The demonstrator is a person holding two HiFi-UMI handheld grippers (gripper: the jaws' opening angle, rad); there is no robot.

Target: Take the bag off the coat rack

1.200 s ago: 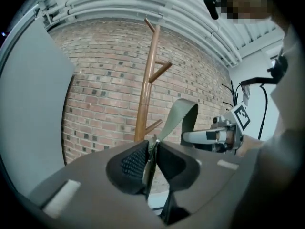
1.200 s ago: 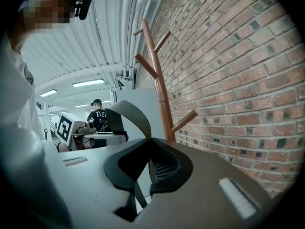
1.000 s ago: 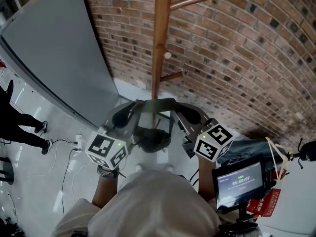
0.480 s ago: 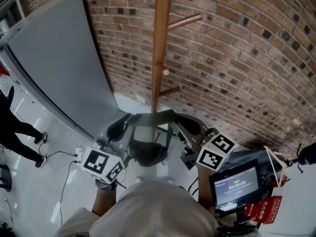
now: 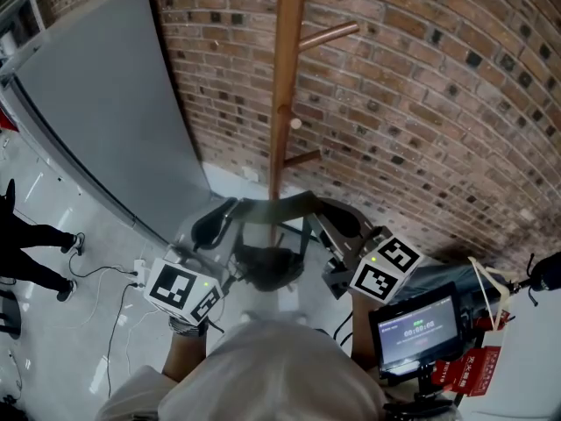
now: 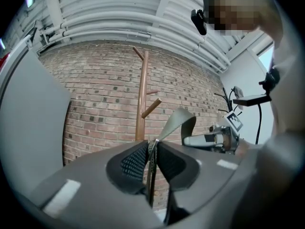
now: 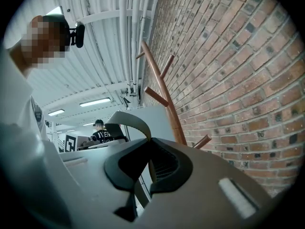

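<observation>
The left gripper (image 6: 151,160) has its jaws pinched narrow on the flat olive-grey webbing strap (image 6: 177,124), and the right gripper (image 7: 147,163) is clamped almost closed on the strap's other side. Below the span between them hangs the small dark soft bag (image 5: 267,268), just in front of the brown wooden coat rack (image 5: 285,103) by the red brick wall (image 5: 421,103). The bag looks light and floppy, so the strap is the sound hold, though it will likely sag and swing.

- Through the head view, a red brick wall (image 5: 421,103) fills twelve to four o'clock.
- A plain grey panel (image 5: 96,103) stands against it at ten o'clock.
- The glossy white floor (image 5: 53,261) lies at eight o'clock.
- Overhead we find white pipes (image 6: 105,18) and lit strip lights (image 7: 95,101).
</observation>
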